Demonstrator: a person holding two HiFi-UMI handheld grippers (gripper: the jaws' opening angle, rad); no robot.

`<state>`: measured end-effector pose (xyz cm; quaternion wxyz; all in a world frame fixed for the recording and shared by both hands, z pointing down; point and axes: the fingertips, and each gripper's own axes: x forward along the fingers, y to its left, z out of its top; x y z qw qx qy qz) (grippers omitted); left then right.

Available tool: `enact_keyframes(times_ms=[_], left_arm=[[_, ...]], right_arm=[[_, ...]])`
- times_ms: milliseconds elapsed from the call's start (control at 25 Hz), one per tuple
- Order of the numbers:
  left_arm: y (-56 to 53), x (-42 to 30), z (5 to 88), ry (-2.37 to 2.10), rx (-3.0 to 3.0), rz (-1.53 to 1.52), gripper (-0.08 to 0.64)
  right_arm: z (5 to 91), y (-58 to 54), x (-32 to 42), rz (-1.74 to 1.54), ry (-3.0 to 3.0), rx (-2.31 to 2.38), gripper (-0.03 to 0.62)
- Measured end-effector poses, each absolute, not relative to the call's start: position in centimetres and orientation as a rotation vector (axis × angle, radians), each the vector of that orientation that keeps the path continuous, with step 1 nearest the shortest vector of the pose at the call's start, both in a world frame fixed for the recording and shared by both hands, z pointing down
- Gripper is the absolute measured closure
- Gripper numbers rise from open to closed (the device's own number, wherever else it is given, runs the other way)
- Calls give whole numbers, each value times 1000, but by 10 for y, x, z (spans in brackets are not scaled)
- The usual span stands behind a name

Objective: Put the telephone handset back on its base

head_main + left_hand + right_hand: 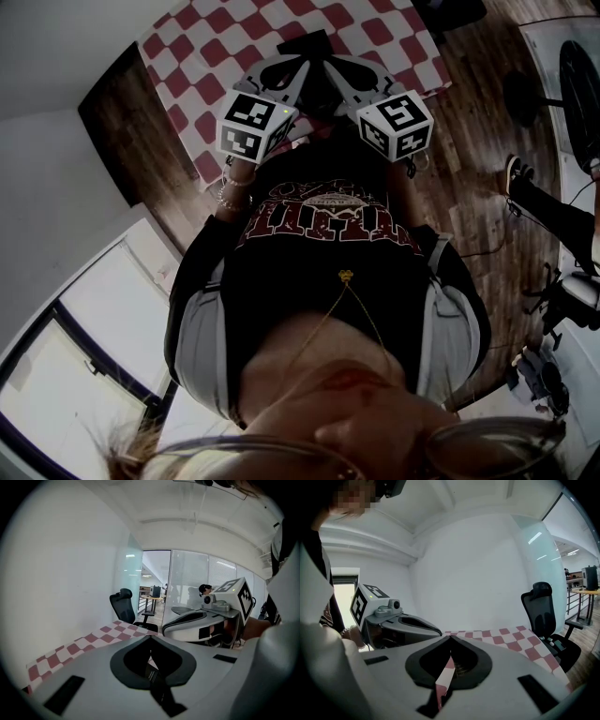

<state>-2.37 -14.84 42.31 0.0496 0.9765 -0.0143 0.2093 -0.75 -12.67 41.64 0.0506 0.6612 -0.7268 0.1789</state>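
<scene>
Left hand-held gripper (150,636): grey moulded shell, jaws shut, empty. Table (202,56): covered in red-and-white checks. A dark blocky shape (305,42) lies just beyond the jaw tips, possibly the telephone, too obscured to confirm. Right hand-held gripper (450,637): matching shell, jaws together, nothing held.

The only sign of the telephone (305,44) is a dark, low shape on the far part of the counter (216,56), which is covered in red-and-white checks. It is too small and shadowed to tell handset from base, or whether the handset is seated.
</scene>
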Motion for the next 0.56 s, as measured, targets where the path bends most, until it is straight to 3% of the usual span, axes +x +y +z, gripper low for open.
enact_keyframes(times_ms=[560], left_arm=[[-136, -24, 430, -17, 2930, 664, 549]], right_arm=[[420, -120, -8, 563, -2218, 2005, 572]])
